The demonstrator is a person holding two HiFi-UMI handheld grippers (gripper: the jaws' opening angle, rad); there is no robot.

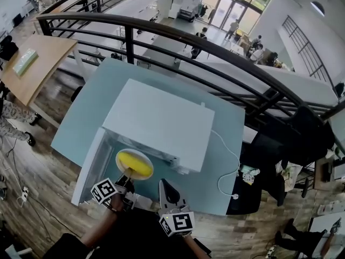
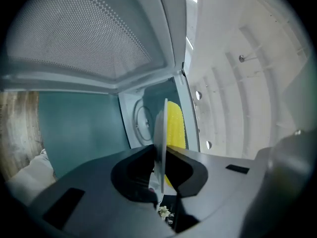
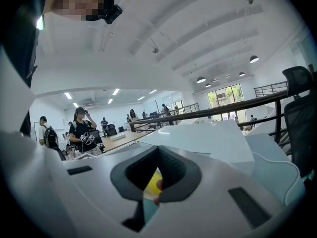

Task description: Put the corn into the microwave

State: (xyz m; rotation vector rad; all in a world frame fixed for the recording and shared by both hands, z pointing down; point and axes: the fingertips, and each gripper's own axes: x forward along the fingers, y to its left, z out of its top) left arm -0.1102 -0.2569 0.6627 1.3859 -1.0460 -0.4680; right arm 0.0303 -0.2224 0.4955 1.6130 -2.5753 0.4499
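Nearest the person, the right tongs point(image 1: 166, 186) hangs just short of the bench's front edge. Its jaws are closed on nothing, and its own view shows only a sliver of yellow through the slot between them. It is probably kept back so it stays out of the loading path and is free for the door afterwards. Beside it, the left tongs point(image 2: 161, 155) is clamped on the near rim of a white plate point(image 2: 161, 125), which its own view shows edge-on between the jaws. Holding the plate by that rim lets the far side go in first while the tongs stay outside the cavity. The corn point(image 1: 136, 165) lies across the plate's middle, away from the pinched edge, so it should ride without rolling as long as the plate stays level. In the head view the plate sits at the mouth of the microwave point(image 1: 161, 120), about at the threshold and not yet resting inside, so I judge the task to be well along but unfinished. The door point(image 1: 89, 166) is swung wide to the left, leaving the opening clear on that side. The microwave stands on the teal bench point(image 1: 89, 99), and its white cable point(image 1: 223, 163) trails off to the right. Beyond the bench a dark railing point(image 1: 215, 47) overlooks a lower floor.
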